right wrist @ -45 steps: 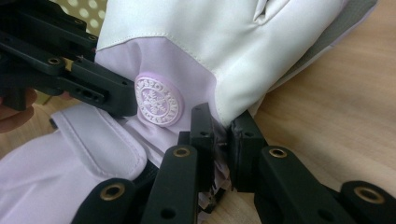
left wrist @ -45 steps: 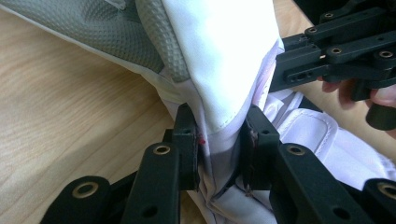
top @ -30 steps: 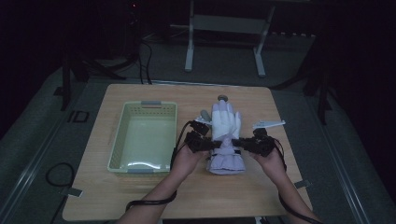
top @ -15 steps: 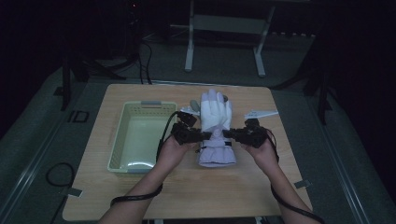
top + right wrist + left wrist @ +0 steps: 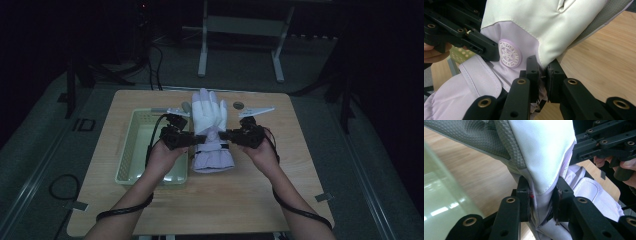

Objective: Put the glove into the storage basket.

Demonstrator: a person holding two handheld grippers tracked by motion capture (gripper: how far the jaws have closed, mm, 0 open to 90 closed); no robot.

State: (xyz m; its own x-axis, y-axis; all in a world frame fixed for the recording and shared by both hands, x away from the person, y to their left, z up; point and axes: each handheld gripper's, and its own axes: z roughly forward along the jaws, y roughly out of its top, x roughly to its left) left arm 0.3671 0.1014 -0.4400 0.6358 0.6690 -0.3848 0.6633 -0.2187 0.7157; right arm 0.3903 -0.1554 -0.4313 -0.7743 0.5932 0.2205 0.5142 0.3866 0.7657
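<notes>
To the outer side of my left gripper (image 5: 192, 139) sits a pale green plastic basket (image 5: 131, 150) on the light wooden table (image 5: 240, 200), its wall just beside the jaws; beyond both grippers I make out two small round things (image 5: 238, 105), too dim to name; nothing bars either gripper. Between the two hangs the white and lilac padded winter glove (image 5: 210, 120), fingers pointing away from me, cuff toward me; my left gripper is clamped on one edge at the wrist, my right gripper (image 5: 231, 135) pinched tight on the opposite edge, beside a round lilac snowflake badge (image 5: 509, 54).
</notes>
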